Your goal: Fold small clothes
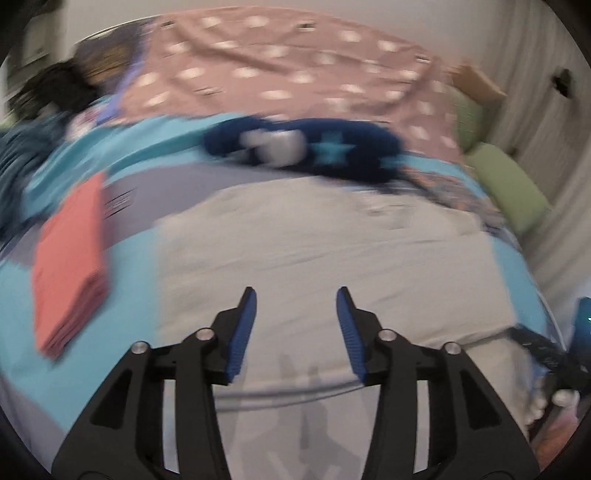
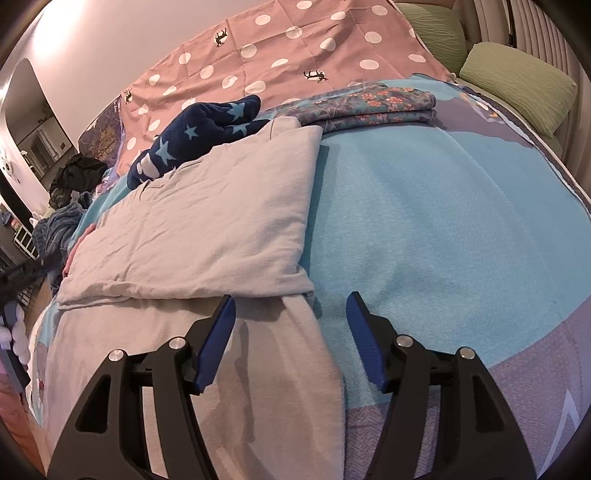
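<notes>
Grey garment (image 2: 207,229) lies half-folded before both parted, empty hand-held grippers, left (image 1: 295,325) and right (image 2: 291,332), ready for another fold.

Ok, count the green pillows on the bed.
2: one green pillow at the bed's far right edge, a second behind it beside the dotted pink sheet. More may be hidden.

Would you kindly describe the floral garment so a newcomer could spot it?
On the turquoise blanket, look to the far end near the green pillows. The floral garment lies there neatly folded, the only patterned blue-grey cloth with small orange flowers.
</notes>
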`<state>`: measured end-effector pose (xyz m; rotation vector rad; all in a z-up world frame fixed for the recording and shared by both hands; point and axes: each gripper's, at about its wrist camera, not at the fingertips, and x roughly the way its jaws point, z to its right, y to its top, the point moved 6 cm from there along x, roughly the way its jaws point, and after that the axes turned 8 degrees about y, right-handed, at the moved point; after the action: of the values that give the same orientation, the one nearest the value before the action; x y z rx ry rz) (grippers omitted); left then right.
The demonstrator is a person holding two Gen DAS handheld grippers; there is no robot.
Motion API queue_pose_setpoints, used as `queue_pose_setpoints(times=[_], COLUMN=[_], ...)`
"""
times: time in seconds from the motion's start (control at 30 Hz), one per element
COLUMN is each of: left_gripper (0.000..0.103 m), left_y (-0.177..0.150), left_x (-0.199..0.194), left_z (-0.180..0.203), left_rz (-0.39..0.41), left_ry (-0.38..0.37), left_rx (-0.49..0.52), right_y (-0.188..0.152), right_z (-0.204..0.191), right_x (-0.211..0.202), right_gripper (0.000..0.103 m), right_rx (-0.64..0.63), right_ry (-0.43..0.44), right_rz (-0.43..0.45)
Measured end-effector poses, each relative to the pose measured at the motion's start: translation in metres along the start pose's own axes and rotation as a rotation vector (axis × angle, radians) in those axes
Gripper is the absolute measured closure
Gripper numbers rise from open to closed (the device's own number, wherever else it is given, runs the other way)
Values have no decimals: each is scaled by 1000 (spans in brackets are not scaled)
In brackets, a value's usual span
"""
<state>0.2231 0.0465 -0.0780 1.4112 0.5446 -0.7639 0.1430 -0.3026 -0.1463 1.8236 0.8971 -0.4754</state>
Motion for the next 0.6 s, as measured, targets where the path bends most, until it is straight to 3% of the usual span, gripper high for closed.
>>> queue_pose_setpoints(times=[0.13,0.27,0.4,0.47,0.6], left_gripper=[53,56,56,56,56], left_y=[5,-15,-45,-58,-67], left_x=[12,26,27,27,33], left_z=[81,164,233,256,278], left_rz=[-32,-95,-161,-168,-132], left_ry=[-157,-309,-422,-424,-356], left_rx=[90,170,271,325,384], right_y=[13,49,96,118,155], right_z=[11,37,61,65,62], right_x=[-16,-27,-5,15,57], right_gripper=[39,39,42,52,53], right_rx=[103,138,183,183,181], right_ry=[204,202,255,256,243], right_rz=[25,64,-3,-59,-166])
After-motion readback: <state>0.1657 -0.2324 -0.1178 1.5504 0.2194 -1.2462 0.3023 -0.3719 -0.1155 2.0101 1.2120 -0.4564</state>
